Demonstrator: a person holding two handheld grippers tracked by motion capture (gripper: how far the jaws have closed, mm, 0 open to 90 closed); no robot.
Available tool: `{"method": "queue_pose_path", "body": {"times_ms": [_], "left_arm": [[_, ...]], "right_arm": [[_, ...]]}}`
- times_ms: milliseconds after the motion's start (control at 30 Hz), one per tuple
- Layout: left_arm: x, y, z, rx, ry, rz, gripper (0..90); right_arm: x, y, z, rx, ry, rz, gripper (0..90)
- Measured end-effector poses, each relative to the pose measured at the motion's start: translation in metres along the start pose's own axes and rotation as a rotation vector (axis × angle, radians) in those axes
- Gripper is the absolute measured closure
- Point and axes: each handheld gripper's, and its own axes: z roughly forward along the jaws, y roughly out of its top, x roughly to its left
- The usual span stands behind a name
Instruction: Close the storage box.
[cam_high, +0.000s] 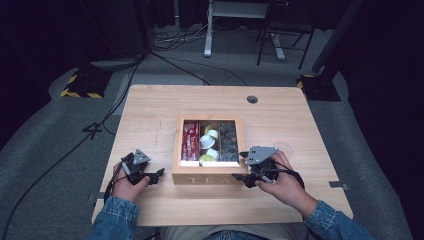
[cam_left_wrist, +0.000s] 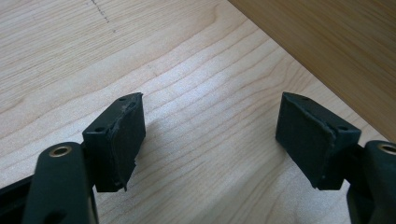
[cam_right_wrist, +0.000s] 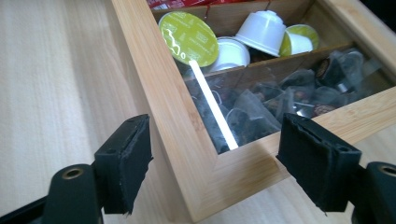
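Observation:
A wooden tea box (cam_high: 209, 179) marked TEA stands at the middle of the table, and its framed glass lid looks shut. Through the pane I see red packets (cam_high: 190, 140) on the left, white and green capsules (cam_right_wrist: 189, 37) in the middle and dark tea bags (cam_right_wrist: 261, 107) on the right. My right gripper (cam_high: 240, 166) is at the box's front right corner. In the right gripper view its jaws straddle the lid frame's corner (cam_right_wrist: 224, 172) with gaps on both sides, so it is open. My left gripper (cam_left_wrist: 210, 135) rests open over bare table, left of the box wall (cam_left_wrist: 336, 51).
A clear round disc (cam_high: 284, 148) lies on the table to the right of the box. A cable hole (cam_high: 252, 99) sits near the far edge. Behind the table (cam_high: 150, 110), cables and desk legs cover the floor.

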Motion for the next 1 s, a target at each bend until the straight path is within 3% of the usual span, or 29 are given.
{"method": "queue_pose_path", "body": {"times_ms": [267, 400, 433, 667, 733, 900, 1000], "left_arm": [[0.001, -0.001, -0.001, 0.000, 0.000, -0.001, 24.6], [0.002, -0.004, -0.004, -0.002, 0.000, -0.002, 24.5], [0.002, -0.005, -0.005, 0.000, -0.002, 0.000, 24.5], [0.003, -0.007, -0.007, 0.005, -0.005, -0.001, 23.9], [0.003, -0.007, -0.007, 0.007, -0.003, 0.006, 22.6], [0.003, -0.007, -0.007, 0.007, 0.003, 0.001, 21.9], [0.003, -0.006, -0.006, 0.011, 0.001, -0.003, 19.9]], "right_arm": [[-0.011, 0.005, -0.011, -0.073, 0.038, 0.102, 25.0], [-0.020, 0.006, -0.024, -0.101, 0.027, 0.136, 24.3], [-0.027, 0.005, -0.034, -0.119, 0.015, 0.169, 23.7], [-0.051, -0.009, -0.065, -0.179, -0.034, 0.281, 21.0], [-0.058, -0.016, -0.073, -0.172, -0.043, 0.284, 18.5], [-0.072, -0.036, -0.088, -0.171, -0.070, 0.360, 16.6], [-0.078, -0.047, -0.096, -0.145, -0.088, 0.372, 16.2]]}}
